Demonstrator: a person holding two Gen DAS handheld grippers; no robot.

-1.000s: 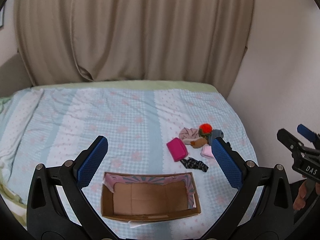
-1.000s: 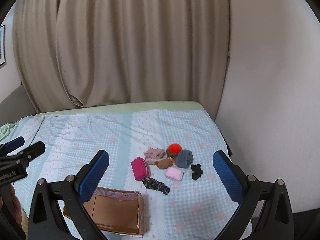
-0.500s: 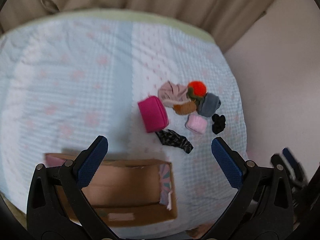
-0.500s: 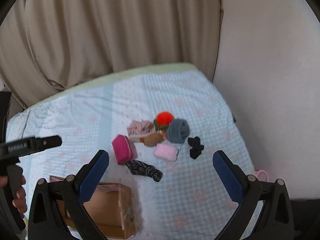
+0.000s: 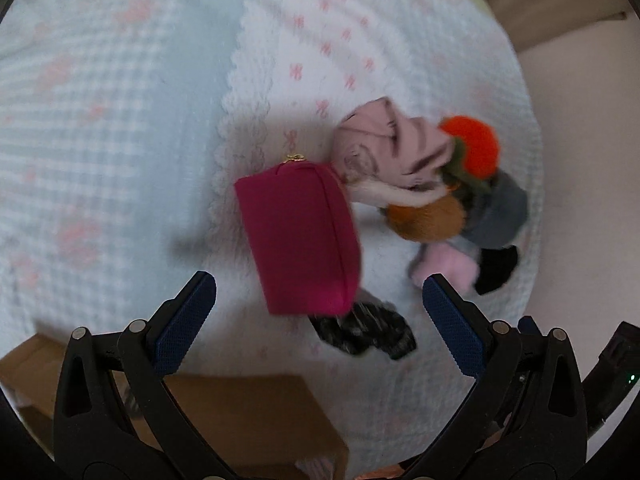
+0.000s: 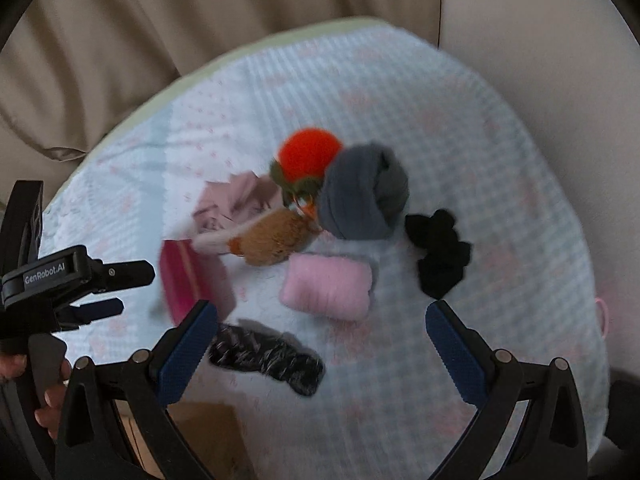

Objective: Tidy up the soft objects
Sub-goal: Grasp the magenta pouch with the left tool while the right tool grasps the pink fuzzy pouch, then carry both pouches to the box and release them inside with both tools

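Left wrist view first: the left gripper (image 5: 316,296) hangs wide open with nothing between its blue pads, right above the magenta pouch (image 5: 298,236). The pouch lies on the checked bedspread (image 5: 120,120), touching the striped pink cloth (image 5: 392,152) at its far corner. Behind that sit the orange pom-pom (image 5: 474,144), the brown plush (image 5: 428,216), the grey rolled sock (image 5: 500,212), the pale pink pad (image 5: 448,268) and a black scrunchie (image 5: 498,268). A dark patterned sock (image 5: 364,332) pokes out from under the pouch's near edge. The cardboard box (image 5: 248,416) is at the bottom, just below the gripper (I can only see a bare bit of its inside, nothing soft in that part).

Right wrist view: the right gripper (image 6: 320,332) is also spread open and empty, hovering over the same pile, roughly above the pale pink pad (image 6: 326,286) and the dark patterned sock (image 6: 266,356). The grey rolled sock (image 6: 362,196), orange pom-pom (image 6: 310,154), brown plush (image 6: 272,240) and black scrunchie (image 6: 440,254) are all loose on the bedspread (image 6: 500,160). A corner of the box (image 6: 204,436) shows low down.

So progress-wise I'd call it basically zero: everything's out on the bed, nothing grabbed yet. My guess is the pouch goes first via the left, with every other item left to do.
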